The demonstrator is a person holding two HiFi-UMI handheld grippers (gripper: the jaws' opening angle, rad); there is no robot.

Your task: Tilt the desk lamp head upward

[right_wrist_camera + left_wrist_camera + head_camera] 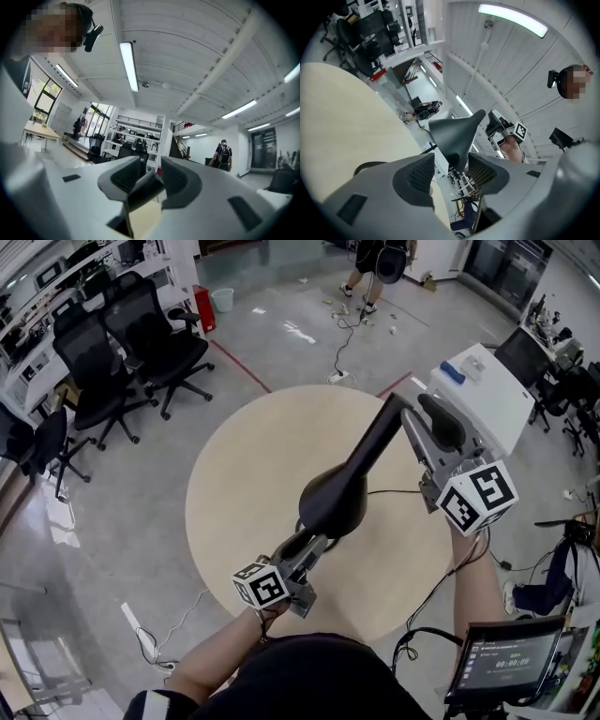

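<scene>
We see the lamp arm (pixel 375 442) slant from its head (pixel 333 502), mid table (pixel 234 474), toward the far-right edge; the right gripper (pixel 405 413) is opening around it, and the left gripper (pixel 305 554) stands open astride the head.

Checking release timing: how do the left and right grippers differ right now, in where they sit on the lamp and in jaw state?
Left gripper sits at the lamp head; right gripper sits up the lamp arm.
Left gripper's jaws straddle the head's edge, a gap at one pad; right gripper's jaws are opening with the arm between them.
Shared: both have the lamp between their jaws.
</scene>
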